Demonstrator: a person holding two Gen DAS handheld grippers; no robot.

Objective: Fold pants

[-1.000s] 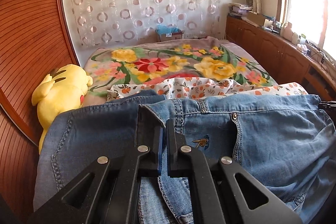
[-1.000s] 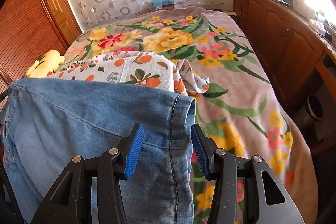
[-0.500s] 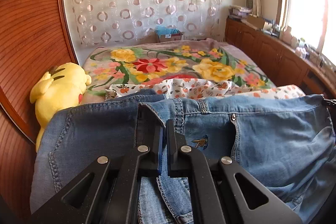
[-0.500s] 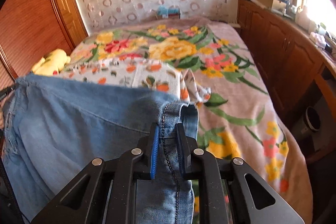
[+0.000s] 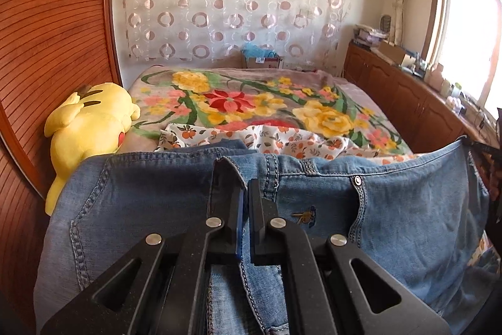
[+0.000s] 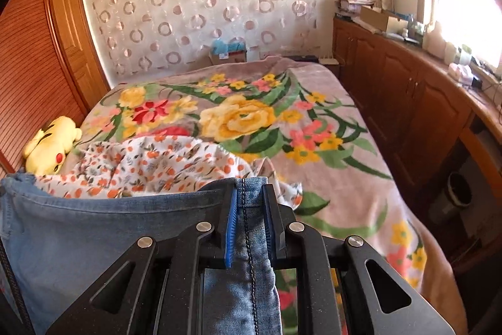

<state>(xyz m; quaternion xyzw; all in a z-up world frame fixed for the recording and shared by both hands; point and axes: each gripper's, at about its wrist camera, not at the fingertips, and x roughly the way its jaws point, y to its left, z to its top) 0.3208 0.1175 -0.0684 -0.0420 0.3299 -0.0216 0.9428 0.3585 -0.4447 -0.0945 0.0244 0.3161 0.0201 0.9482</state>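
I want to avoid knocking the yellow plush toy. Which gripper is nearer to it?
Left. The left gripper holds the jeans just beside the yellow plush toy; the right gripper grips their far side.

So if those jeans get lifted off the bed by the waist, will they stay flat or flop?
Probably flop: the jeans already sag between the left gripper and right gripper. Likely heavyish, since the denim looks thick with stitched seams. Slipping seems unlikely; both grippers pinch doubled fabric.

Bright daylight floods in from the window (image 5: 467,30) at right, blown out to glare; fisheye bending darkens the frame corners.
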